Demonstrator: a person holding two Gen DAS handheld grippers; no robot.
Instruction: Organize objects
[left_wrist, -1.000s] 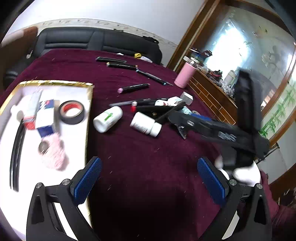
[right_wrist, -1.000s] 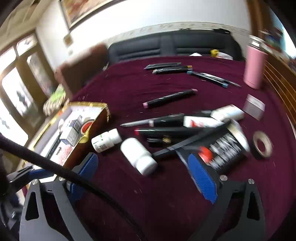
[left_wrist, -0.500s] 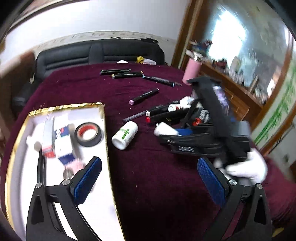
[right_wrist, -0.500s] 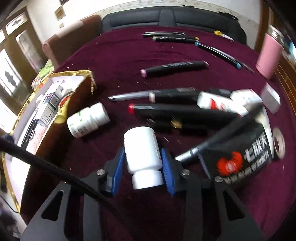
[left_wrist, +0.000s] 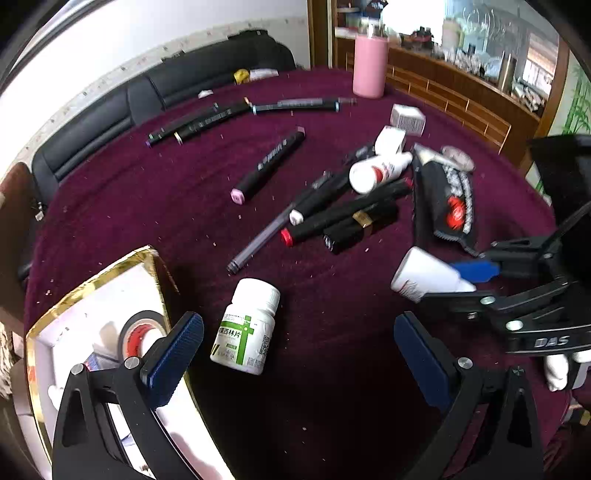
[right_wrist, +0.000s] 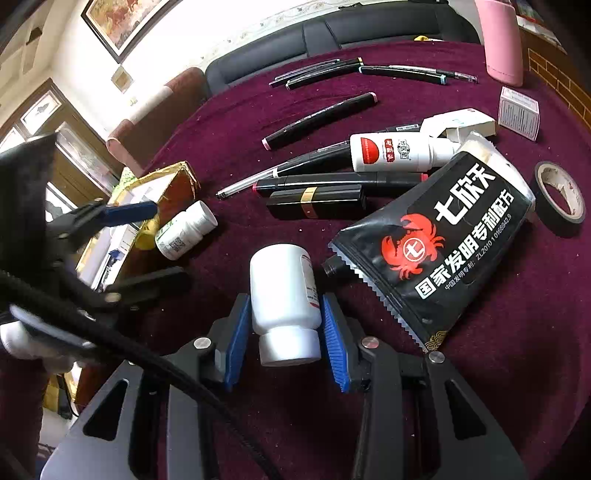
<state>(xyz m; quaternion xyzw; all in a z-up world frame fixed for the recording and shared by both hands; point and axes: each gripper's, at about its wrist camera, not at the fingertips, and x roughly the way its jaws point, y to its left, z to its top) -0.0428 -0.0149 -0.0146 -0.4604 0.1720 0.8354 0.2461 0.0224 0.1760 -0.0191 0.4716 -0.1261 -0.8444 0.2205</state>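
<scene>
We hold a black two-finger gripper with blue ribbed pads in each hand. Our right gripper (right_wrist: 284, 325) points steeply down, its pads pressed on both sides of a plain white plastic pill bottle (right_wrist: 282, 295), having just closed on it. Our left gripper (left_wrist: 295, 343) also tilts downward, jaws spread wide with nothing between the pads. A white-gloved hand (left_wrist: 561, 365) grips the right gripper's handle.

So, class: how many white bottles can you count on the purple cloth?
3: plain bottle in the right gripper; green-labelled bottle beside the gold box; red-labelled bottle among the markers.
</scene>
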